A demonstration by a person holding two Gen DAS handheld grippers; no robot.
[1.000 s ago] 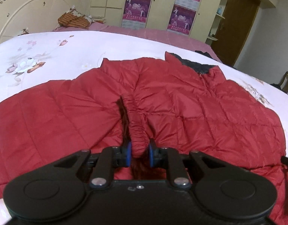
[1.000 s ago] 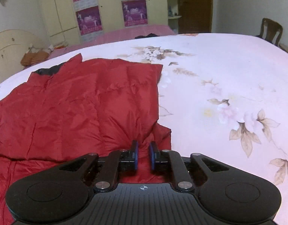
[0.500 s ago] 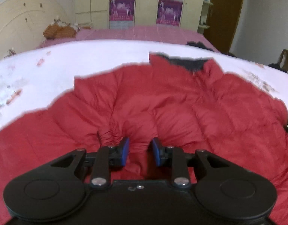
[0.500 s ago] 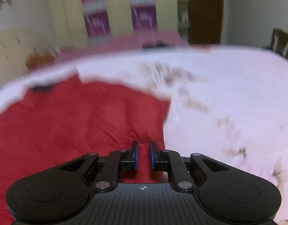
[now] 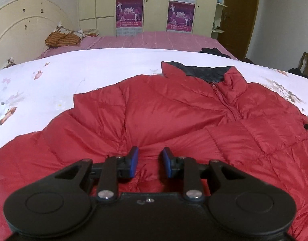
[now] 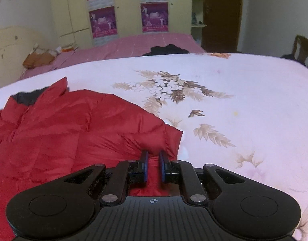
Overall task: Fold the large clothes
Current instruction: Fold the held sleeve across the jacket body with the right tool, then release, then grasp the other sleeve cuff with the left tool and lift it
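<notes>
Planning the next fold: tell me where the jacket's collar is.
The collar lies at the jacket's far end, upper right in the left view, on the floral bedsheet.

black tongs (image 5: 148,161), blue pads (image 5: 134,160), silver screws (image 5: 105,194)

Both my views are dim, lit by soft indoor light with a pinkish cast on the bedspread (image 6: 244,92) and only faint shadows. The fisheye bends the cupboards (image 5: 154,6) and bed edge, and the corners go black. My right view is softer, slightly blurred at its left side.
</notes>
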